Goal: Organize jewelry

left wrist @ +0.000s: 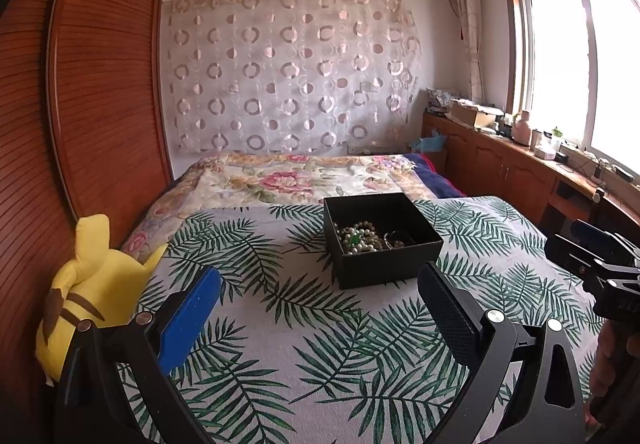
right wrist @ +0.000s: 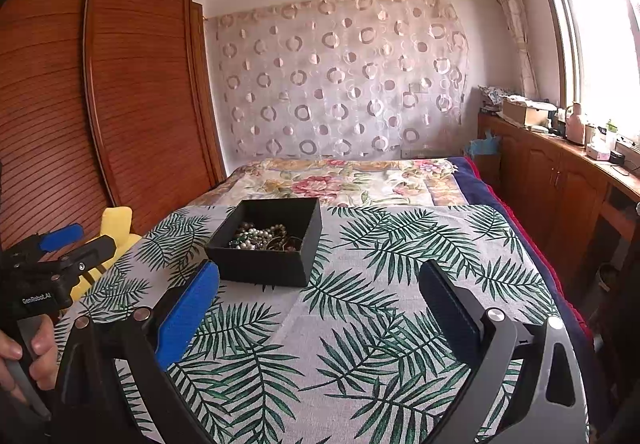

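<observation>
A black open box (left wrist: 384,266) stands on the leaf-print cloth (left wrist: 280,344) on the bed. Inside lies a tangle of pearl strands with a green piece (left wrist: 360,240) and a bangle (left wrist: 398,240). The box also shows in the right wrist view (right wrist: 260,264), with the jewelry (right wrist: 260,236) heaped inside. My left gripper (left wrist: 320,276) is open and empty, a little short of the box. My right gripper (right wrist: 320,272) is open and empty, with the box just beyond its left finger. Each gripper shows at the edge of the other's view (left wrist: 592,256) (right wrist: 68,244).
A yellow plush toy (left wrist: 88,292) lies at the bed's left edge by the wooden wardrobe (left wrist: 100,84). A floral blanket (left wrist: 288,180) covers the far bed. A wooden counter (left wrist: 520,164) with clutter runs under the window at right.
</observation>
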A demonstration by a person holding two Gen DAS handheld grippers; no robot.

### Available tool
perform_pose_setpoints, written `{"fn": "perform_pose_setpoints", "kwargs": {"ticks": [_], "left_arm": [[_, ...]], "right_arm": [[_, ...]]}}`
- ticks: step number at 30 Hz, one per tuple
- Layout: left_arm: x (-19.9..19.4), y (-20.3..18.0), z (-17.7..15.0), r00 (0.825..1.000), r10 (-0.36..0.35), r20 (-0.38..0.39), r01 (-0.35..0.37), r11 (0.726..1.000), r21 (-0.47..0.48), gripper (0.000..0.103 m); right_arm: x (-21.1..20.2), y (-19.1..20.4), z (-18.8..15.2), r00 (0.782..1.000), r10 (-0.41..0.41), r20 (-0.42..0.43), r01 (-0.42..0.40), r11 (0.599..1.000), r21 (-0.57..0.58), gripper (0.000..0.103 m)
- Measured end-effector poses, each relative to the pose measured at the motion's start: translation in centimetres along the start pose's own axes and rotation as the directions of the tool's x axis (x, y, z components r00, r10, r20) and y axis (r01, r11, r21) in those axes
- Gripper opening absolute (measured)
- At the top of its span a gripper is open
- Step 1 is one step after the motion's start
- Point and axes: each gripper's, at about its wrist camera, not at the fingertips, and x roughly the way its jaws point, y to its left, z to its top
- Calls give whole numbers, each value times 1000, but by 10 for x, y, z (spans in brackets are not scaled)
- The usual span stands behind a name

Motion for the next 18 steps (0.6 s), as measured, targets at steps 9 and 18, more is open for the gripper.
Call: {"fn": "perform_pose_setpoints", "kwargs": {"ticks": [9, 18], "left_arm": [[0, 0, 0, 1000, 1, 3, -1, 1000, 2, 95], [-4, 0, 3, 1000, 5, 6, -5, 1000, 8, 95]], "right_arm": [[-1, -1, 0, 1000, 1, 2, -1, 1000, 0, 101], [-1, -1, 0, 1000, 0, 1, -1, 1000, 1, 101]]}}
